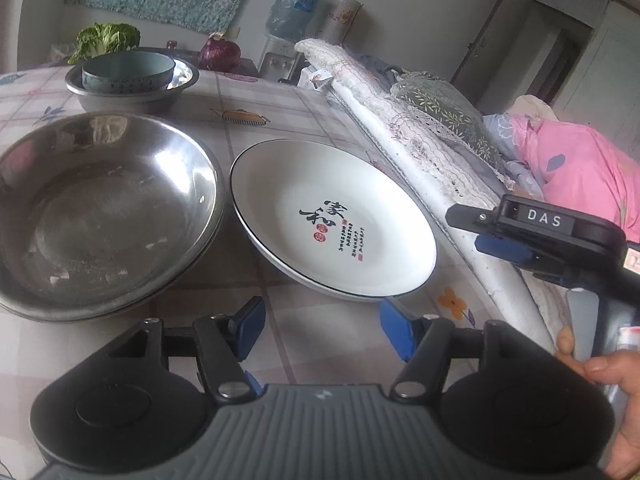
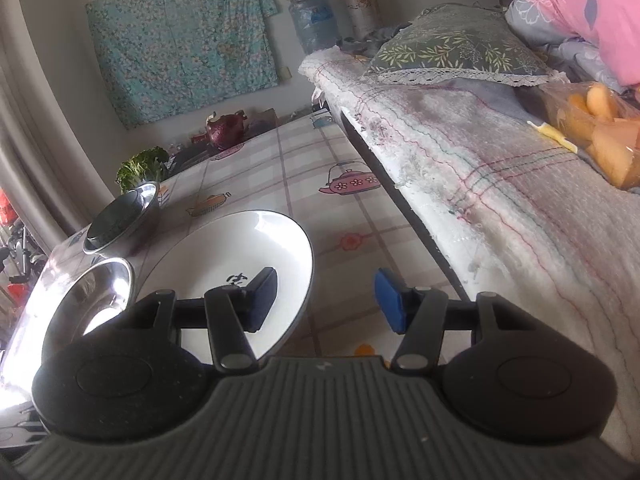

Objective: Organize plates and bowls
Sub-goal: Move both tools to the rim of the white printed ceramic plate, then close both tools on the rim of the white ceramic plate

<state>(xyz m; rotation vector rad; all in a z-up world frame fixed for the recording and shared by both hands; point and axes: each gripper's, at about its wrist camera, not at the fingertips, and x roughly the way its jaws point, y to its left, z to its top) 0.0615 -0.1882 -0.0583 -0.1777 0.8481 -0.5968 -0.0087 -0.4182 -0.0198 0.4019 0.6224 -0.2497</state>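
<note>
**Both grippers closing in on the white plate, nothing held yet**

Left to right across the table (image 1: 304,92): steel bowl (image 1: 104,208) sat at the left, apparently nested on a second one, though the rim line was too blurred to be sure. Just beside it, apart by a thin gap, lay the white plate (image 1: 332,220) with black lettering. Far back left, a blue bowl (image 1: 128,74) sat inside a steel basin (image 1: 132,90).

Step in hand, as I read it: approach to the plate, ahead of stacking it with the other dishes.

Left gripper (image 1: 324,328) hovered short of the plate's near rim, jaws about half open, nothing between them, no contact. Right gripper (image 2: 326,300) came in from the plate's right side; its left finger (image 2: 262,298) overlapped the plate in view, but the jaws stood parted and empty, and contact wasn't evident.

Next move likely needs one jaw under the rim and one over it, then a firm pinch: glazed plate, shallow lip, easy to slip. The bed edge (image 2: 460,168) close on the right limits swing room.
</note>
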